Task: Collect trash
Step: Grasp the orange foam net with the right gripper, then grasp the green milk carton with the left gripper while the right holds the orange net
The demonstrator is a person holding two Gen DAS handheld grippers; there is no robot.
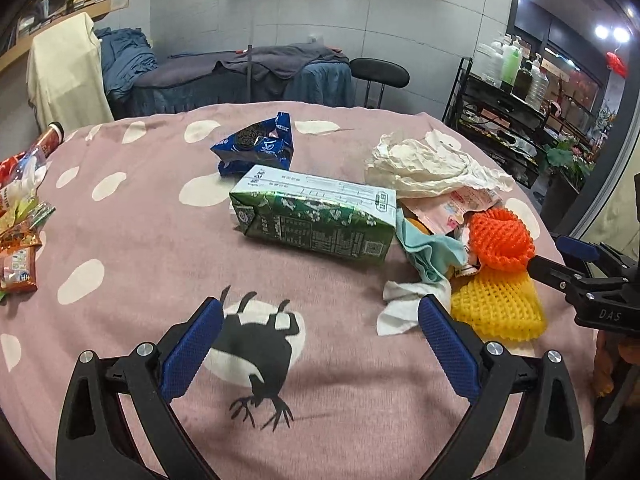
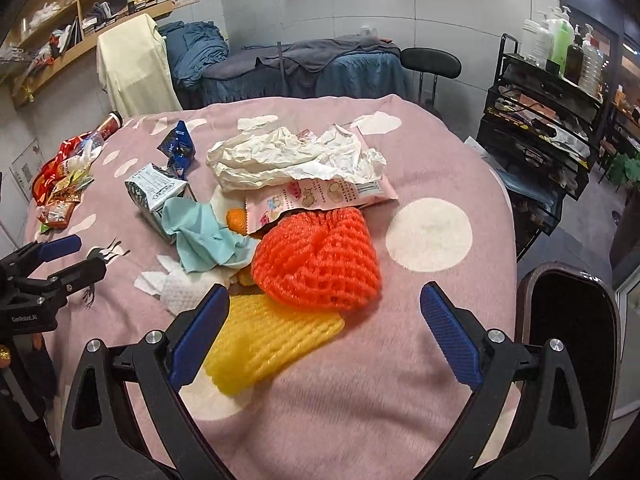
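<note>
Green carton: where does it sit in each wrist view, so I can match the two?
Left wrist: green carton lies on its side at picture centre, ahead of the open left gripper.
Right wrist: left of centre, partly under the teal cloth.
Shared landmark: orange foam net.

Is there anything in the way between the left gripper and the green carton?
No, nothing visible is. The left gripper is open over bare pink blanket, and the green carton lies straight ahead. The white tissue and teal cloth sit off to the right side.
</note>
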